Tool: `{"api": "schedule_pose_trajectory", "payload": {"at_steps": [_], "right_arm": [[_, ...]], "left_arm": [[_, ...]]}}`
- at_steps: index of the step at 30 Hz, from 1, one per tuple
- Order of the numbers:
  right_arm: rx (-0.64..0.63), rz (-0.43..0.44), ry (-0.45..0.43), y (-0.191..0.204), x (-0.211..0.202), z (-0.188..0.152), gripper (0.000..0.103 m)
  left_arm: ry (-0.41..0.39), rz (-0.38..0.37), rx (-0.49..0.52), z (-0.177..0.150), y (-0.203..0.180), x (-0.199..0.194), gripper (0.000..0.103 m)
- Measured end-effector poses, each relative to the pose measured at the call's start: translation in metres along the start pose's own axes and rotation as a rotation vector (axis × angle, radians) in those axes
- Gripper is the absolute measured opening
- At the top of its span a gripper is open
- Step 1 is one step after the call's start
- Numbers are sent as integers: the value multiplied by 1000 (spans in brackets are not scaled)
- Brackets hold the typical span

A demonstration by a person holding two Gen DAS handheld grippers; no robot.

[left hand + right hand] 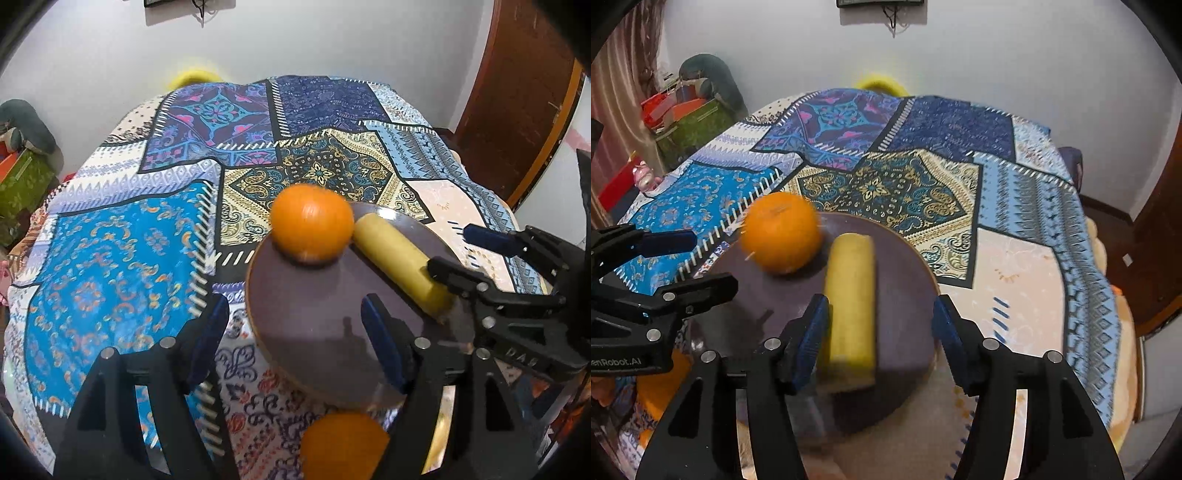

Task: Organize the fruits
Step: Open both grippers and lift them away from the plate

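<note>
While both grippers hang spread over the plate [317, 317], an orange [312, 223] and a banana [395, 258] lie on it.

Left wrist view: left gripper [295, 332] open, empty, orange ahead of its fingers; a second orange [343, 443] below, apparently off the plate. Right wrist view: right gripper [879, 332] open, banana [851, 299] between its fingers, seemingly touching the left pad [812, 332]; cloth [1015, 266] beneath.

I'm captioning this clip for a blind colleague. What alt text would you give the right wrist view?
An orange and a yellow banana lie on a dark round plate on a patchwork tablecloth. The right tool is open over the plate's near side, one finger beside the banana. The left tool, also open, reaches in from the left.
</note>
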State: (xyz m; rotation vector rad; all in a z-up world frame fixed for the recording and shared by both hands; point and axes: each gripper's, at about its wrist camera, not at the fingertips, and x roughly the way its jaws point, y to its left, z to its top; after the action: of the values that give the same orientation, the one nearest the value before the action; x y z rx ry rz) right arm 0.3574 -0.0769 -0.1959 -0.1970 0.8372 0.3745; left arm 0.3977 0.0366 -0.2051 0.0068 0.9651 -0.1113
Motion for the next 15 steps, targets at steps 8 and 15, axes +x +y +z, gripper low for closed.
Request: {"api": "schedule_pose_trajectory", "payload": {"at_steps": [8,15], "right_arm": [[21,0,-46,4,-41,-10,60],[28,10,-67,15,-71,-28,65]], "left_arm": [[-33,-5,-32,-23,13,-46,76],[-15,8,-57,-56,24,-67,79]]}}
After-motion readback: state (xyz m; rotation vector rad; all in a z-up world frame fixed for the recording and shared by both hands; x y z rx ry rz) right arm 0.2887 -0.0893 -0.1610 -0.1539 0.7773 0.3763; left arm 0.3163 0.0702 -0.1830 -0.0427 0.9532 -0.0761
